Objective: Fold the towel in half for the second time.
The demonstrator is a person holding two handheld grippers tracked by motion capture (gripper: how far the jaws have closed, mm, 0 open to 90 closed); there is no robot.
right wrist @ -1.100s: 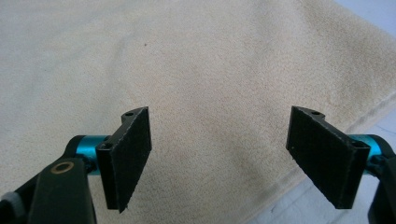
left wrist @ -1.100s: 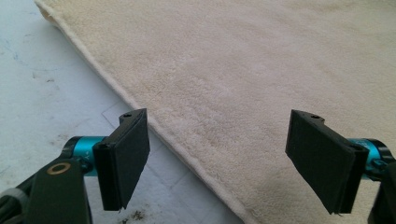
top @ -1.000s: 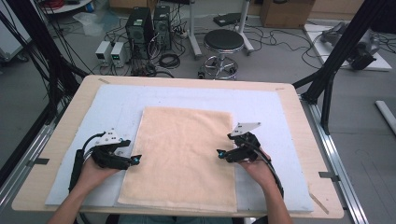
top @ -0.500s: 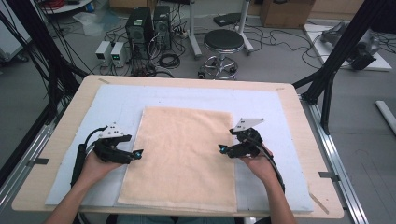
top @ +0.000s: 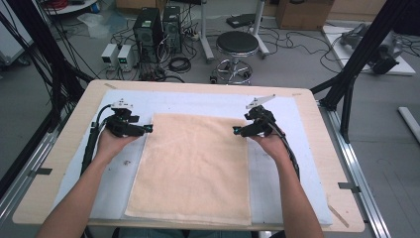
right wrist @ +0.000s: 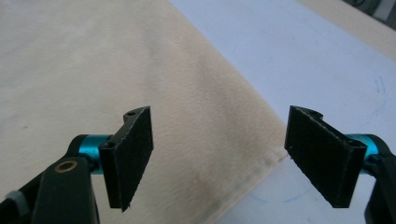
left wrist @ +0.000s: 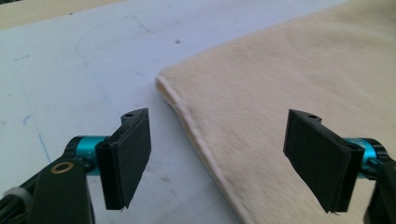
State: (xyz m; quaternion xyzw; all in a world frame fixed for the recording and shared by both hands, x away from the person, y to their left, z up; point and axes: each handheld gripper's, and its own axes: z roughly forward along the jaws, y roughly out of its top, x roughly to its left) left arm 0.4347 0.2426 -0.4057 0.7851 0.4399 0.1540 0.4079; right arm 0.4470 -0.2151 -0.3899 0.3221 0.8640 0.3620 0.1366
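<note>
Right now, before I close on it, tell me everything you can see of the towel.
The towel is pale peach, a soft, short-piled cloth with a stitched hem along its edges. It lies flat and spread as one rectangle, long side running away from the person, on the light blue mat that covers the table. No folds or big wrinkles show. The left gripper and right gripper sit at its two far corners, fingers open with nothing clamped.
</note>
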